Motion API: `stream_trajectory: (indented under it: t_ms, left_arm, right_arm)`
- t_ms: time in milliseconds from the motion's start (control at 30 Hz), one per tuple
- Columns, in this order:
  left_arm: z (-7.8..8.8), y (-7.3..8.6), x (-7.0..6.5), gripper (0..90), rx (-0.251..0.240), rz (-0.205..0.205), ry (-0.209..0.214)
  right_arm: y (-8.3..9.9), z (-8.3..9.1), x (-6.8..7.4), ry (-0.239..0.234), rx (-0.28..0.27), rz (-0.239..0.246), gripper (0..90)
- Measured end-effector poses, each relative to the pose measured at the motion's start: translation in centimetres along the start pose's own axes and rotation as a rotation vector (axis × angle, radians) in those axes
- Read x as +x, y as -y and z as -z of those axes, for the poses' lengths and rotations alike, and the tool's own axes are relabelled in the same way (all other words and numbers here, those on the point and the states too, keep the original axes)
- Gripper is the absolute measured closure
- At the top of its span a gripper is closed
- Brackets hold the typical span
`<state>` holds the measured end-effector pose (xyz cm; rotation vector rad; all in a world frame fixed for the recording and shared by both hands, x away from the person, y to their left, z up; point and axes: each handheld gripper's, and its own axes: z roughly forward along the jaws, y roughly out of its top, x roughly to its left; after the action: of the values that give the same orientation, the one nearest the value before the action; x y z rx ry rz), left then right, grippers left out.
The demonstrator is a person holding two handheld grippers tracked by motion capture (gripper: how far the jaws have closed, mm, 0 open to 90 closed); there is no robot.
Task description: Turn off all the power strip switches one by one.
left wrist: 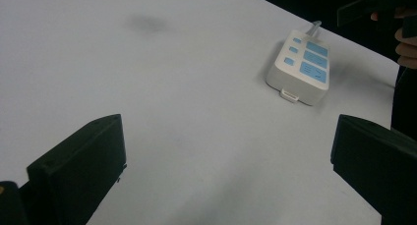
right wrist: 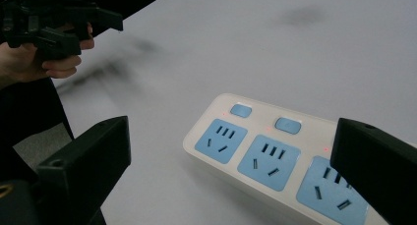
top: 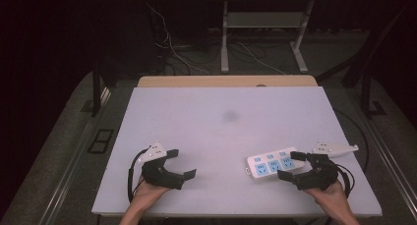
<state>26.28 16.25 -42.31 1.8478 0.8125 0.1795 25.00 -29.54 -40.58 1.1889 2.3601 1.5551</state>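
Note:
A white power strip [top: 273, 163] with blue sockets and blue switches lies flat on the white table [top: 221, 131], near its front right. My right gripper [top: 291, 165] is open, its jaws reaching around the strip's right end without closing on it. Close up, the right gripper view has the power strip [right wrist: 265, 151] between the two wide-apart jaws. My left gripper [top: 181, 163] is open at the front left, nothing between its jaws. From the left gripper view the power strip [left wrist: 300, 68] lies some way off, to the upper right.
A faint dark smudge [top: 230, 116] marks the table's middle. A wooden edge [top: 226, 81] runs along the far side. Beyond it, cables and a metal table frame [top: 260, 33] stand on the dark floor.

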Motion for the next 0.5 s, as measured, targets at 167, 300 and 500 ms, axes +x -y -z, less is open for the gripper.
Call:
stream_trajectory:
  t_ms: [167, 300, 500]
  left_arm:
    - [0.1, 0.0, 0.1, 0.0, -0.004, 0.010, -0.004]
    - [-0.1, 0.1, 0.1, 0.0, -0.002, 0.010, -0.001]
    - [-0.3, 0.1, 0.0, 0.0, 0.008, 0.006, 0.004]
  right_arm:
    - [-0.3, 0.3, -0.1, 0.002, 0.014, -0.001, 1.6]
    - [-0.4, 0.5, -0.1, 0.000, 0.013, -0.004, 1.7]
    - [-1.4, 0.7, -0.3, 0.001, 0.035, 0.011, 1.7]
